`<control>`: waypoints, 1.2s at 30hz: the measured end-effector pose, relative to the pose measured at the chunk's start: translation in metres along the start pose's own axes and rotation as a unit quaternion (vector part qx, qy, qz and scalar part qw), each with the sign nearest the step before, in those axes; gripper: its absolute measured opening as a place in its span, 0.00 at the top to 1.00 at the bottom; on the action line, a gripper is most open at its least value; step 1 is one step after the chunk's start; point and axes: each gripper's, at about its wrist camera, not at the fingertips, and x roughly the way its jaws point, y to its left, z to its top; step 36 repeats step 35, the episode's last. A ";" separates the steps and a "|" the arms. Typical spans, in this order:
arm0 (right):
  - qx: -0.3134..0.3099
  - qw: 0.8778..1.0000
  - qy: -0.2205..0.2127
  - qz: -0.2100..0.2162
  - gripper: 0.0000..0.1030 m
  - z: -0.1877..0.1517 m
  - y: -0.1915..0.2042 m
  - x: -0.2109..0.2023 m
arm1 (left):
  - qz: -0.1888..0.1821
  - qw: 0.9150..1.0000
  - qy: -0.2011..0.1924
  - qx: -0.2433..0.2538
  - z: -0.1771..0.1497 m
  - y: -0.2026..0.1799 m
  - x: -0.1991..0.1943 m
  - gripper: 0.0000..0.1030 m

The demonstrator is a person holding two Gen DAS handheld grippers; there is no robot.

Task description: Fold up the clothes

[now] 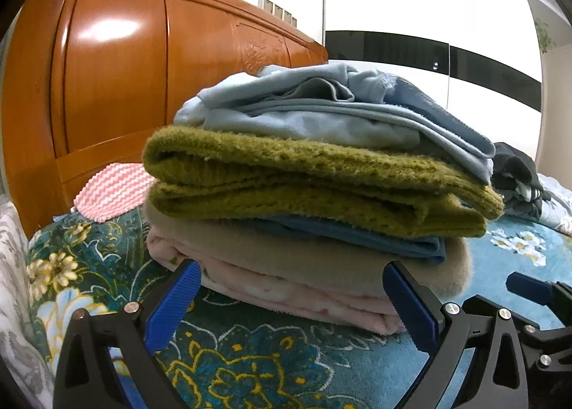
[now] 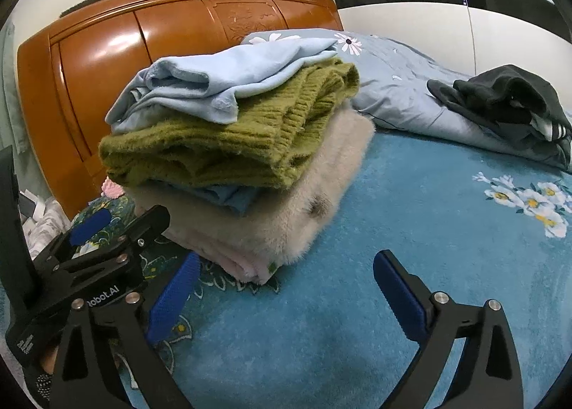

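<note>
Both grippers stand empty before the stack (image 1: 314,194) of folded clothes on the bed (image 2: 393,230). The left gripper (image 1: 291,296) has its jaws wide, nothing between the pads; its tips sit just short of the stack's lowest layer, a pink item (image 1: 286,292), with the stack dead ahead and above its line of sight. The right gripper (image 2: 286,287) is likewise spread wide and holds nothing; bare bed cover lies between its fingers, and the stack lies ahead and to its left, the near corner just beyond its left finger. In the right view the left gripper (image 2: 107,230) shows at lower left, hard against the stack's left flank. Stack, top down: light blue garment (image 2: 221,80), green sweater (image 2: 232,144), a blue piece (image 2: 228,198), beige fleece (image 2: 304,208), then pink. Its long axis runs across the left view, receding toward the headboard (image 1: 118,87) in the right view. The remaining unfolded work appears to be the dark garment (image 2: 507,101), lying crumpled on a grey-blue quilt (image 2: 400,94), well apart to the right of the stack. Judgement: the right hand is the nearer to it, with open bed between and nothing in the way; the left would have to cross the stack. A pink-and-white cloth (image 1: 111,191) lies behind the stack by the headboard, clear of any path.
</note>
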 end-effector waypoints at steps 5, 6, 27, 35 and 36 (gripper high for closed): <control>0.002 1.000 -0.007 -0.005 0.00 0.003 0.000 -0.005 | 0.007 1.000 -0.006 0.010 0.003 -0.004 -0.002 0.00; 0.002 1.000 -0.010 -0.005 0.00 0.004 0.000 -0.006 | 0.006 1.000 -0.006 0.010 0.004 -0.004 -0.003 0.00; -0.012 1.000 -0.028 0.001 0.00 0.027 0.014 -0.027 | 0.009 1.000 -0.005 -0.001 0.040 -0.003 -0.020 0.00; -0.009 1.000 -0.029 0.001 0.00 0.037 0.017 -0.034 | 0.014 1.000 -0.015 -0.006 0.046 -0.004 -0.025 0.00; -0.009 1.000 -0.029 0.001 0.00 0.037 0.017 -0.034 | 0.014 1.000 -0.015 -0.006 0.046 -0.004 -0.025 0.00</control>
